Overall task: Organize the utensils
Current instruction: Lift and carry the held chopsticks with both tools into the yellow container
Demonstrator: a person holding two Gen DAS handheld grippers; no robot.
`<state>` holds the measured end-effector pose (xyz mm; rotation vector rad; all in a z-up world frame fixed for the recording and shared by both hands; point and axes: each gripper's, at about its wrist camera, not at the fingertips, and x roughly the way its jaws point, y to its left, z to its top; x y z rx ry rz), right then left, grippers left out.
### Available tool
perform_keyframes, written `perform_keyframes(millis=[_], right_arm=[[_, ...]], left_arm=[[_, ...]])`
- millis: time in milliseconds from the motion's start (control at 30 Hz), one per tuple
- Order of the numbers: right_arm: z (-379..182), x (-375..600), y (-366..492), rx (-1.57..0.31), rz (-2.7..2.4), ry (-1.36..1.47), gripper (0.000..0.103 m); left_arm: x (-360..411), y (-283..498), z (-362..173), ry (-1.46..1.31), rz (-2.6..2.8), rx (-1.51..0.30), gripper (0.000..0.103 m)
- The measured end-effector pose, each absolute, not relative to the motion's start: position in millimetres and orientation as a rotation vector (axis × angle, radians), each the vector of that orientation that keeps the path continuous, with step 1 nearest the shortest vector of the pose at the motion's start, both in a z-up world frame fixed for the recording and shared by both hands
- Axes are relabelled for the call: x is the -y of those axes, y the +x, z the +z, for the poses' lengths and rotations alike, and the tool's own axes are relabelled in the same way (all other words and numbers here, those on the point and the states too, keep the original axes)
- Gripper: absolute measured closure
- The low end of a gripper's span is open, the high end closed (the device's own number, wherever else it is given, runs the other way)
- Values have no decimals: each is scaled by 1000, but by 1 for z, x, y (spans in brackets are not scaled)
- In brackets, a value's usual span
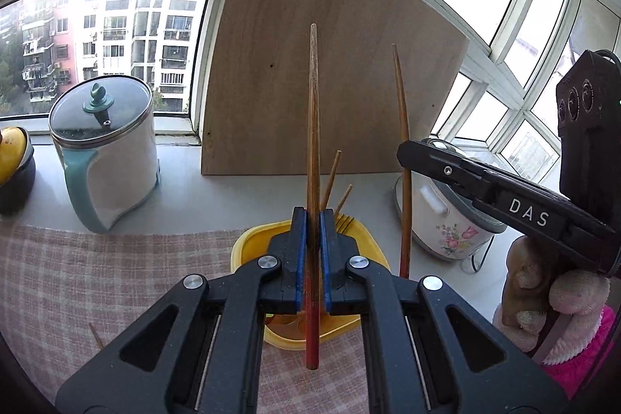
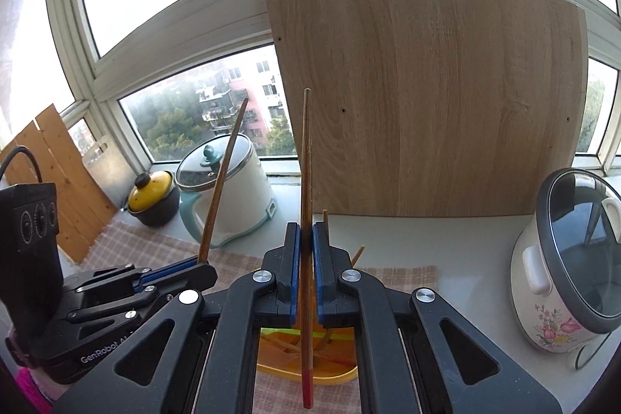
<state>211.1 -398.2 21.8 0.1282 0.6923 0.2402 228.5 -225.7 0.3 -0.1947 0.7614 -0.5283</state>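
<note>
A brown chopstick with a red end stands upright between the blue pads of my left gripper, which is shut on it. A second brown chopstick with a red end is pinched the same way in my right gripper. Below both sits a yellow container with a few thin sticks and a fork in it. The left wrist view shows the right gripper to the right with its chopstick. The right wrist view shows the left gripper at lower left with its chopstick.
A checked cloth covers the counter under the container. A white and teal pot with a glass lid and a yellow-lidded black pot stand at the left. A wooden board leans on the window behind. A floral rice cooker stands right.
</note>
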Motion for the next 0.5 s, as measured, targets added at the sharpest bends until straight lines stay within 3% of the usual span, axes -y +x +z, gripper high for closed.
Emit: perform_keyframes(millis=[500], right_arm=[[-11, 408, 244, -701, 224, 128, 98]], left_arm=[[243, 245, -27, -211, -496, -768, 98]])
